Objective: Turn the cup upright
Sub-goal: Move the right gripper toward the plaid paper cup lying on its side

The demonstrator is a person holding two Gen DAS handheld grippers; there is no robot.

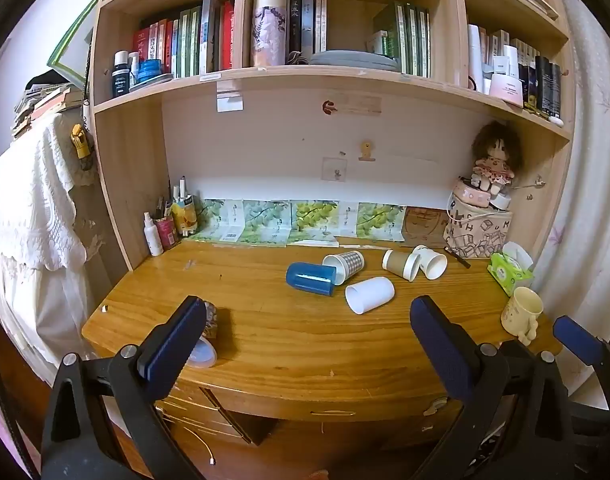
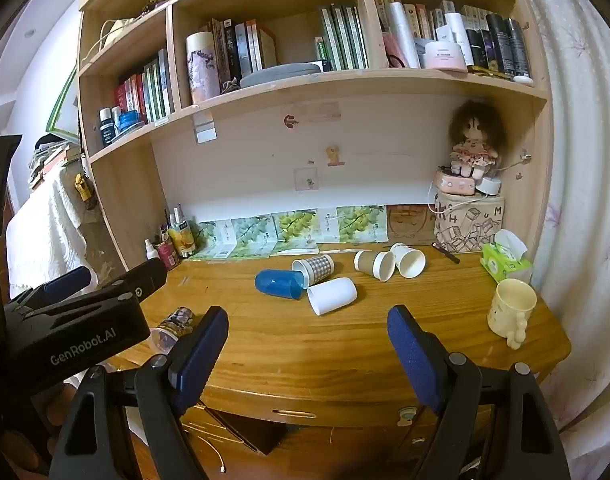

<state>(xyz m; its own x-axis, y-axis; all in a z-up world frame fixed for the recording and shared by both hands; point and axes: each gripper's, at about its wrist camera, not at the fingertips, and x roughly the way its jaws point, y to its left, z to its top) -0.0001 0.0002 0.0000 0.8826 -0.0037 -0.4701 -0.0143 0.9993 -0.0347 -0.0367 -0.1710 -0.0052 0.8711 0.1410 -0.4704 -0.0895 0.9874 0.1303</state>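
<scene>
Wooden desk point(image 2: 345, 344) under a big bookshelf point(image 2: 305, 80) is the stage, with a doll point(image 2: 475, 140) perched on a box at the back right. Largest stuff down to smallest: the cream mug point(image 2: 509, 310) already stands upright near the right edge, so leave it alone. Mid-desk is a cluster of cups on their sides: blue plastic cup point(image 2: 279, 284), white cup point(image 2: 332, 295) just beside it, checkered paper cup point(image 2: 315, 268) behind, then a brown paper cup point(image 2: 371, 264) touching another white paper cup point(image 2: 409, 261). One more patterned cup point(image 2: 173, 326) lies tipped near the front left, partly hidden behind a finger.

Both grippers hang back at the front edge with nothing in them: left gripper point(image 1: 309, 332) has its jaws spread wide, right gripper point(image 2: 307, 344) the same.

My guess is we're at the reach-in stage. I'd go for the white cup first since it's the most exposed. Come in across the body, not the open mouth, squeeze gently because paper walls crush, then rotate so the base goes down. Watch the blue one touching it or nearly so; a nudge could send it rolling.
</scene>
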